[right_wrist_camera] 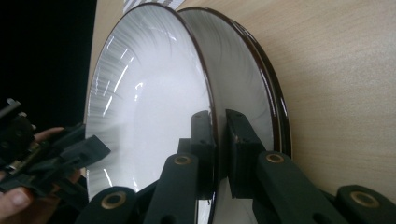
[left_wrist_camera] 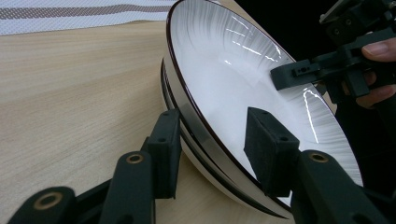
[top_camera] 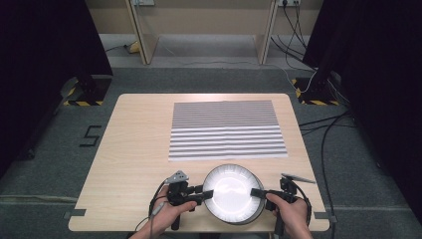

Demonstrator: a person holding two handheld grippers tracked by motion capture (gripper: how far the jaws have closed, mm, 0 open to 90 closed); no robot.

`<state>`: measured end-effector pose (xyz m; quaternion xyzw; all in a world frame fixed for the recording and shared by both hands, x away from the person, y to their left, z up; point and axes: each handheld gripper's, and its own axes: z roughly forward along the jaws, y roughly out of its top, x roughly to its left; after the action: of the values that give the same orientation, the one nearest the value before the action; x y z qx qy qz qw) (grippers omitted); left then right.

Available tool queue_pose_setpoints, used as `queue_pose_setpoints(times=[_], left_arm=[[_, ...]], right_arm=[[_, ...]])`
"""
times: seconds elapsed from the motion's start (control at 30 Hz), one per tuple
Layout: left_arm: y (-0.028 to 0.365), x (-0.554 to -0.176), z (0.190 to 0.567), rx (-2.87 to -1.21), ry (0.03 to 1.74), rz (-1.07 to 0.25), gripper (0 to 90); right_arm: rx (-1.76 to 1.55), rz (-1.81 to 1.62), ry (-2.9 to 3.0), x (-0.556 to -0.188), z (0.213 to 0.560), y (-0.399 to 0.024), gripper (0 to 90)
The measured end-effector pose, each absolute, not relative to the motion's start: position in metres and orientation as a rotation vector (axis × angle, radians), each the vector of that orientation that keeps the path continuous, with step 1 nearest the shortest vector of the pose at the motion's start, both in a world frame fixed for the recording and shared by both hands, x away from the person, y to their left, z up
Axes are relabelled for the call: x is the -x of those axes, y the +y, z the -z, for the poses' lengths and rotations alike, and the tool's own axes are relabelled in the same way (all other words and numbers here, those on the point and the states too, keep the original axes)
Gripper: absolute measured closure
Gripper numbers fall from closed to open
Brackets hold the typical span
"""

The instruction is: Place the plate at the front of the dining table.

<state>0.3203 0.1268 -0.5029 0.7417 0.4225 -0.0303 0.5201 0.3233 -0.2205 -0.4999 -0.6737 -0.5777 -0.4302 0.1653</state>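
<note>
At the near edge of the worktop [top_camera: 124, 149], a little toward its near right corner, I have two white bowls with dark rims stacked one in the other. The upper bowl [top_camera: 232, 191] is the one both tools are on; the lower bowl [right_wrist_camera: 252, 88] sits under it.

I judge these to be glazed ceramic: stiff, fairly heavy for their size, slick under the pads, and quick to chip if one rim knocks the other. The rim is the only sensible place to take hold, and two opposite points on it (as now) should keep the bowl level when it comes up.

My left tool [left_wrist_camera: 212, 144] is pressed together on the upper bowl's rim at its left side, one pad inside the bowl and one outside. My right tool [right_wrist_camera: 219, 149] pinches the same rim at the opposite side, its inner pad in the bowl and its outer pad slipped between the two bowls.

Both hands lie low at the near edge, forearms coming in from my side, each tool pointing inward across the bowl and roughly level. A striped mat [top_camera: 226, 129] lies farther back, well apart.
</note>
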Motion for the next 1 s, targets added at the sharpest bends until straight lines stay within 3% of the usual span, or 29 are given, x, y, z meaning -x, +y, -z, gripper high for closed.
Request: queue_pose_setpoints(times=[0.23,0.3,0.43,1.0], left_arm=[[0.131,-0.320,0.497,-1.792,0.958,0.002,54.2],[0.135,-0.319,0.493,-1.761,0.954,0.011,48.4],[0.150,-0.317,0.479,-1.720,0.940,-0.038,45.2],[0.219,-0.305,0.475,-1.631,1.044,-0.122,44.4]], right_arm=[[1.912,1.227,-1.595,-0.324,0.502,-0.223,82.5],[1.906,1.222,-1.583,-0.325,0.502,-0.223,82.2],[1.901,1.240,-1.571,-0.325,0.503,-0.224,82.0],[1.912,1.263,-1.570,-0.326,0.497,-0.231,80.3]])
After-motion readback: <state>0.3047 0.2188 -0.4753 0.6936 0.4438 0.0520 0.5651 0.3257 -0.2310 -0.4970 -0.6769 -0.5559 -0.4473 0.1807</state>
